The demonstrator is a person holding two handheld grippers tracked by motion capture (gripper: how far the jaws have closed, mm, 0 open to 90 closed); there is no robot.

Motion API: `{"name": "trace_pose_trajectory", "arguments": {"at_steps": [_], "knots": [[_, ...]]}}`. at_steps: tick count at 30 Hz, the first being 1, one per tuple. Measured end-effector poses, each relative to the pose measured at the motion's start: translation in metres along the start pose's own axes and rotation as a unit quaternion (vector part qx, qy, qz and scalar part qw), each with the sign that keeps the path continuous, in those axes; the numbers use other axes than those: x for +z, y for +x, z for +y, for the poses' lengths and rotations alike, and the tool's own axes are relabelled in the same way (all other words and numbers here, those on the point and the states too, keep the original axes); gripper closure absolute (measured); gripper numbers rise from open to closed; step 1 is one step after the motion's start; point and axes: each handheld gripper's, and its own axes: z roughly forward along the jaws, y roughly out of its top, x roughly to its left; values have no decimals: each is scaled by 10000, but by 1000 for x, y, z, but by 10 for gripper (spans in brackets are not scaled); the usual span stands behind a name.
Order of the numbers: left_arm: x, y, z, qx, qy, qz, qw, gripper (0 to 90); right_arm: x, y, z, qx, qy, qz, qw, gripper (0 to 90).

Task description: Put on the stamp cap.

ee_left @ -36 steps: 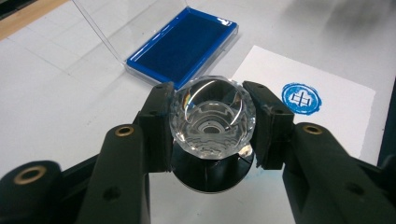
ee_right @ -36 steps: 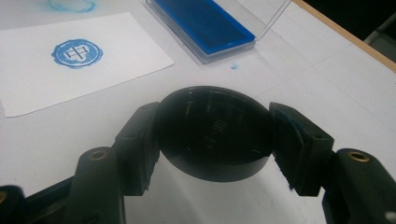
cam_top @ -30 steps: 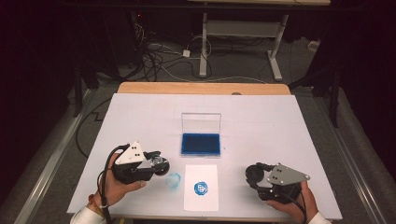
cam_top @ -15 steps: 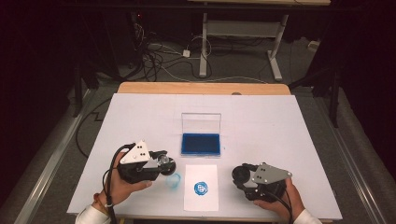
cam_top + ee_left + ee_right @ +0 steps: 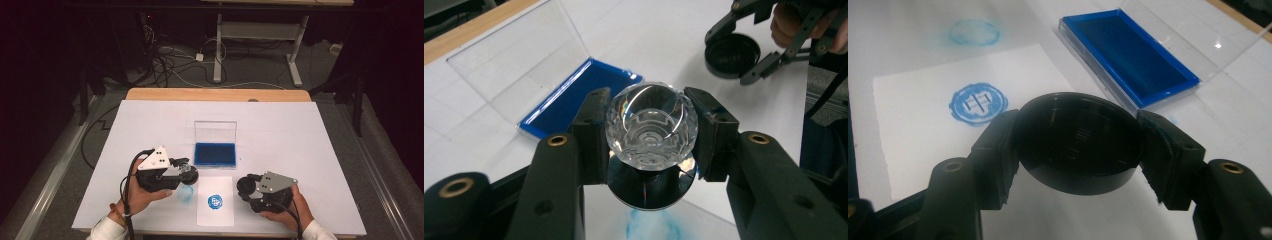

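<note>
My left gripper [image 5: 651, 137] is shut on a clear faceted crystal stamp [image 5: 651, 120] with a round black base, held just above the table. In the high view this gripper [image 5: 187, 173] hangs between the blue ink pad [image 5: 215, 154] and a blue smudge [image 5: 185, 194]. My right gripper [image 5: 1078, 150] is shut on a round black cap [image 5: 1078, 137], its hollow side up. It hovers at the right edge of the white paper [image 5: 216, 215], which bears a round blue print [image 5: 215, 201]. From the left gripper view, the right gripper [image 5: 731, 57] and the cap [image 5: 731, 52] show farther off.
The ink pad's clear lid [image 5: 215, 132] stands open behind the pad. A white sheet [image 5: 310, 135] covers the table and a bare wooden strip [image 5: 215, 94] runs along the far edge. Cables and table legs lie on the floor beyond.
My right gripper has moved left with the cap, up to the paper's right edge. My left gripper has shifted a little to the right with the stamp.
</note>
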Motion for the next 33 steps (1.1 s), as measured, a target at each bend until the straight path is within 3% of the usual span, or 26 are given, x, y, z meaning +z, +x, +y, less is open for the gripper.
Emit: {"name": "trace_pose_trajectory", "arguments": {"at_steps": [11, 20, 33], "knots": [[23, -11, 19, 125, -192, -278, 9993, 547, 22, 5, 15, -74, 36, 161, 9998, 377], [41, -18, 30, 126, -393, -606, 9973, 547, 31, 7, 24, -33, -2, 257, 9997, 378], [61, -21, 31, -6, -483, -922, 9946, 547, 36, 11, 31, -29, -62, 361, 9993, 378]]}}
